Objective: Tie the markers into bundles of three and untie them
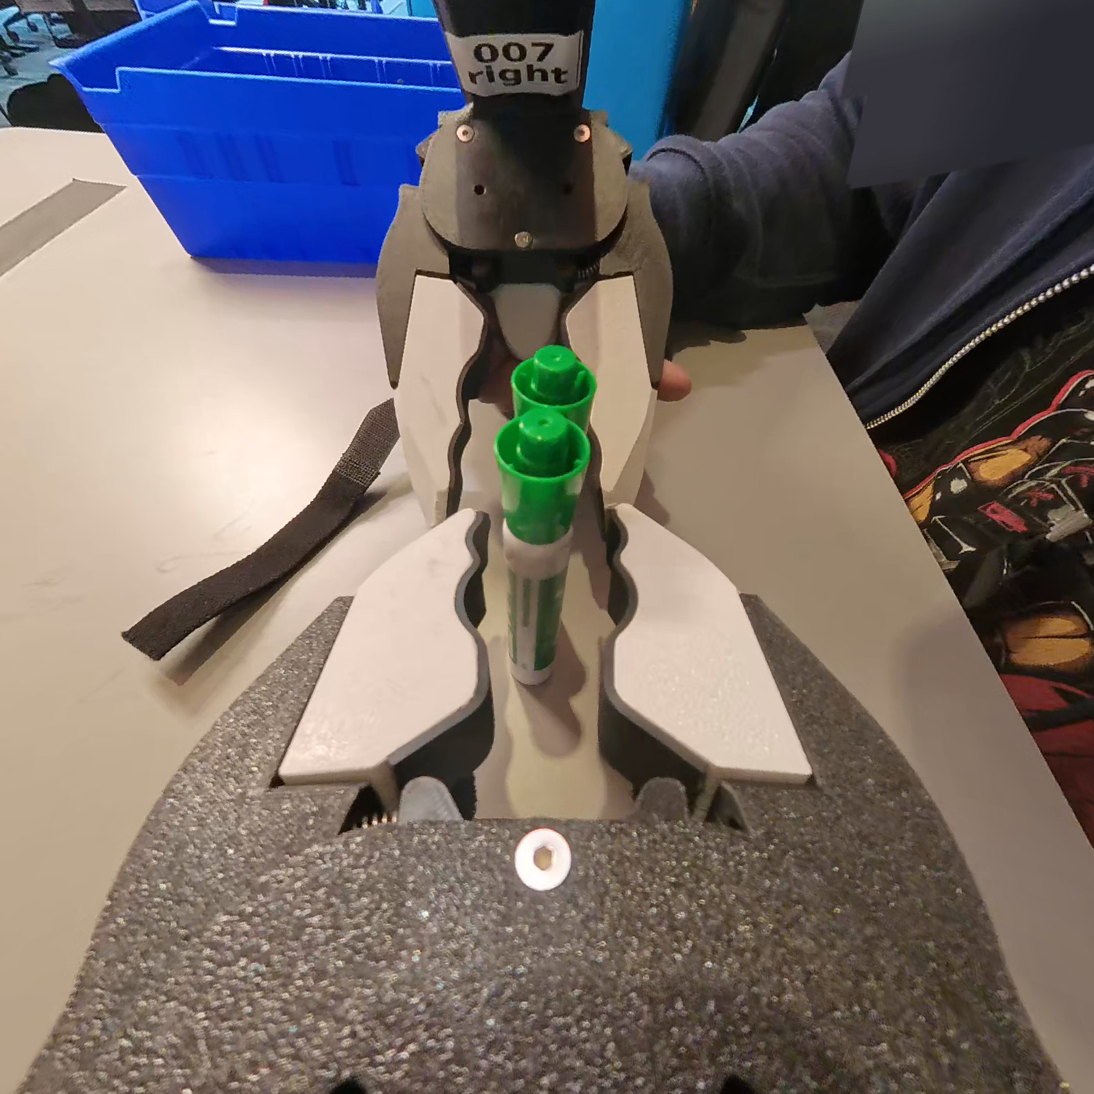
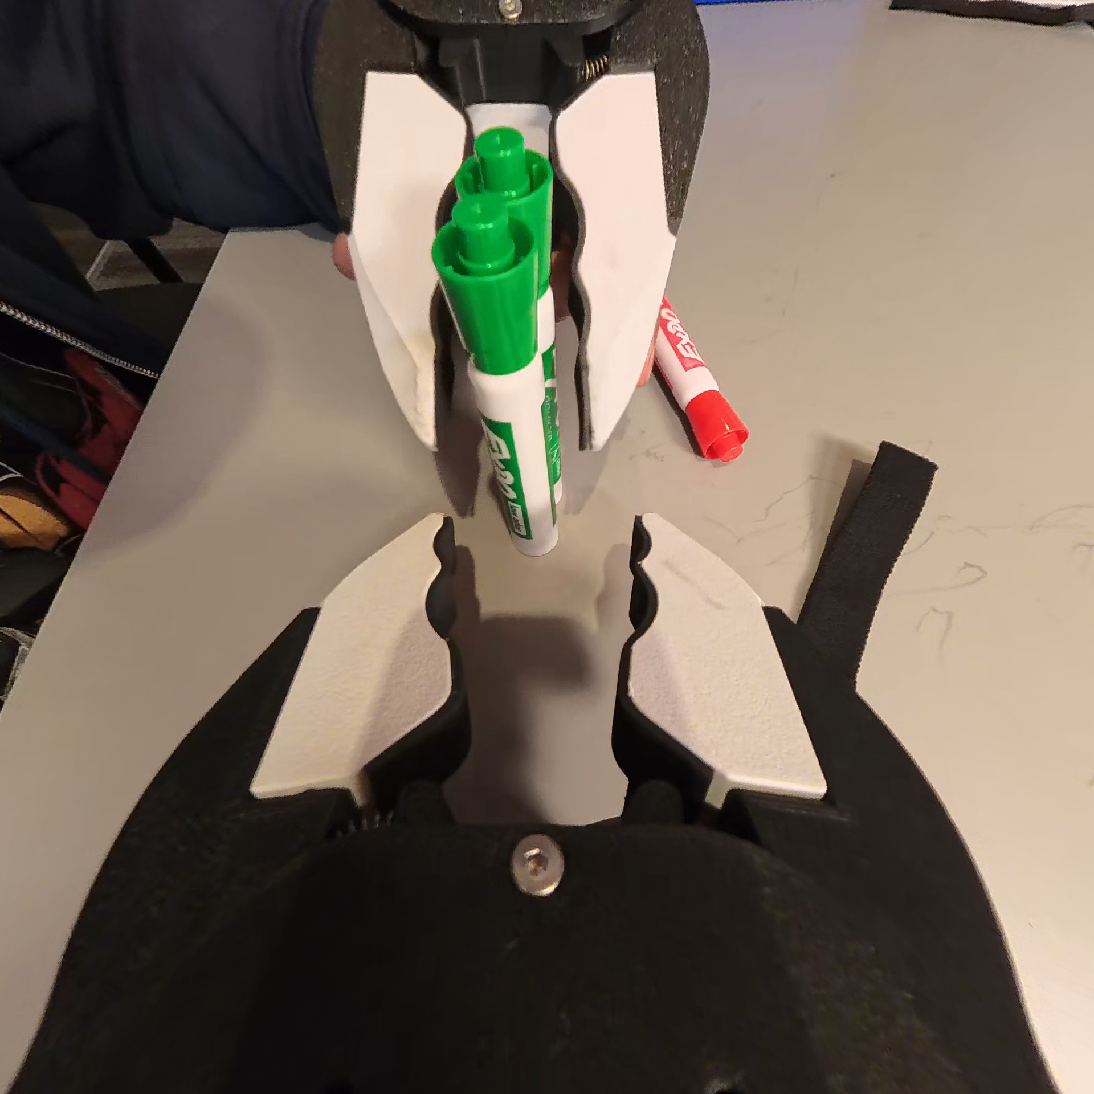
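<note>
While right tongs (image 2: pixel 543 521) gape empty, left tongs (image 1: pixel 547 512) clasp two green markers (image 2: pixel 503 331)

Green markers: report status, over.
Right gripper open, empty. Left gripper around two green markers, grip unclear. Red marker and black strap lie loose on table; nothing bundled.

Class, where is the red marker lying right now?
Right wrist view: the red marker lies on the table right of centre, partly behind the left claw, the black strap to its right.
</note>
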The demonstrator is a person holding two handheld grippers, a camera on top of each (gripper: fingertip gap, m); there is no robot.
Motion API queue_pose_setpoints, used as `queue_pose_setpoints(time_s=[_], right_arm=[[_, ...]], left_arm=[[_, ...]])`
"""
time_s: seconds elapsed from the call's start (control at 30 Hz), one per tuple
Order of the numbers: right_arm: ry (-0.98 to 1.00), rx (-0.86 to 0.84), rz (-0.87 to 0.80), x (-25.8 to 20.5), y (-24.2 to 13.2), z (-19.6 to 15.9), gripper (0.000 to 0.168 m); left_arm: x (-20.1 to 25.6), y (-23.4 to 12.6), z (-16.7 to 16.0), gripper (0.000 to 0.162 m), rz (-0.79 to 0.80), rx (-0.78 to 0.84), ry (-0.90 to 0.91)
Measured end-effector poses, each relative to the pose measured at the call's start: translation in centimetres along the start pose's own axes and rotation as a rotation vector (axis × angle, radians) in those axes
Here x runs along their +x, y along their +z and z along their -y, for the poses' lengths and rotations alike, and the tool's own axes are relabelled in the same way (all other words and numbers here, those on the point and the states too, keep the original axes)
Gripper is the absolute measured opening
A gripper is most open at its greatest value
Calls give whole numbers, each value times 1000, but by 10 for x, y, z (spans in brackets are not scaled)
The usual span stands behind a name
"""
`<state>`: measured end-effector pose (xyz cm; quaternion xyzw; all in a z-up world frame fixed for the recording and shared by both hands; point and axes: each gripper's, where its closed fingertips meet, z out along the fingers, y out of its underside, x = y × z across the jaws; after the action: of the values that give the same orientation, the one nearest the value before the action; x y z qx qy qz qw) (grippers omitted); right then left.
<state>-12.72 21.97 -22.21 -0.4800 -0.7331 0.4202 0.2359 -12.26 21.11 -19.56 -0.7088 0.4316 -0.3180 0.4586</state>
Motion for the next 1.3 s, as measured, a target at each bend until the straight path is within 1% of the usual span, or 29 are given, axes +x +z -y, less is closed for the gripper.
queue_pose_setpoints(time_s=[0.3,0.53,0.67,0.8,0.83,0.87,1.1,1.2,1.3], right_arm=[[3,-16,7,0,2,-2,57],[-3,-25,10,-1,3,-3,57],[-2,-26,11,-1,3,-3,56],[-3,-25,14,-2,3,-3,56],[-3,-25,14,-2,3,-3,56],[-4,-26,15,-2,3,-3,56],[-4,-36,8,-1,4,-4,58],[11,-48,-4,1,5,-5,59],[48,-64,-26,5,6,-8,59]], left_arm=[[-4,5,-2,35,9,-22,-34],[1,10,4,37,-41,2,-81],[-2,15,-1,36,-29,-42,-98],[-3,18,-4,32,-24,-68,-108],[-4,18,-4,28,-25,-68,-117],[-5,18,-4,20,-29,-66,-125],[-8,17,-4,20,-14,-63,-144],[-14,16,-4,20,-5,-51,-213],[-23,14,-4,20,2,-24,-346]])
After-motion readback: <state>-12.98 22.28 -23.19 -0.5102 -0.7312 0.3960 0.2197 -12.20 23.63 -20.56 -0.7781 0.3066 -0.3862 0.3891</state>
